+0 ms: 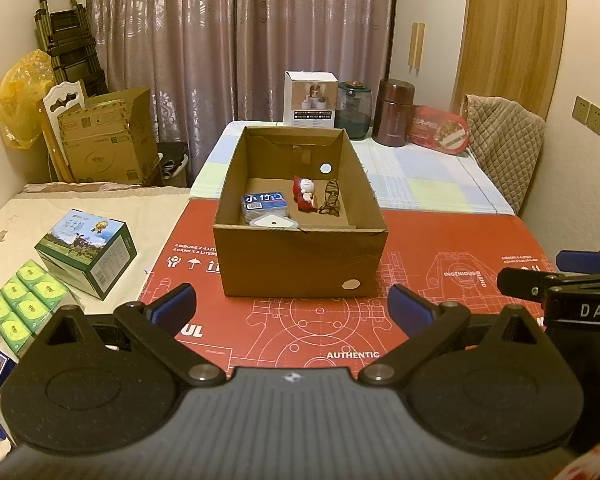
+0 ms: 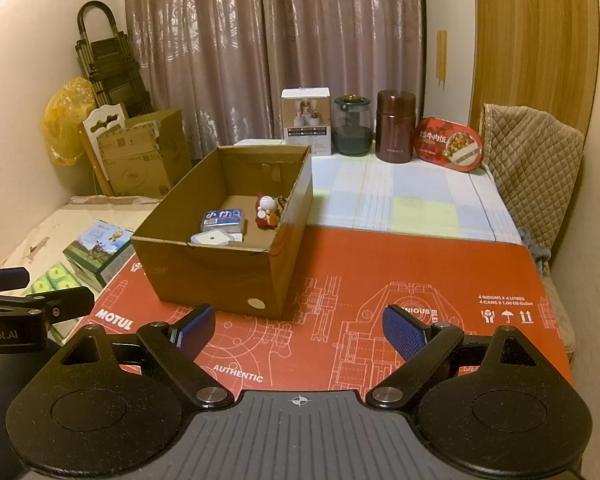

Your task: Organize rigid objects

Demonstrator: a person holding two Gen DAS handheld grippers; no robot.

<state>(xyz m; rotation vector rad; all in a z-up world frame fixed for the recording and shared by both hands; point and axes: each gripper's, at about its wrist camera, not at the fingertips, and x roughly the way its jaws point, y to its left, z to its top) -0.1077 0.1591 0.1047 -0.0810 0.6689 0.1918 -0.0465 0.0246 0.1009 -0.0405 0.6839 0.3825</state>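
Both grippers [image 1: 292, 304] [image 2: 298, 326] spread empty, cardboard box [image 1: 300, 256] just ahead.

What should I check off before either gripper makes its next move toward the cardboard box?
1. Left gripper jaws open, nothing between: ok.
2. Right gripper jaws open, nothing between: ok.
3. Cardboard box upright on the red mat, top open: ok.
4. Blue pack, red figurine and brown figurine already inside the box: ok.
5. Free floor space left in the box: ok, far left corner bare.
6. Which item goes in next: cannot tell.
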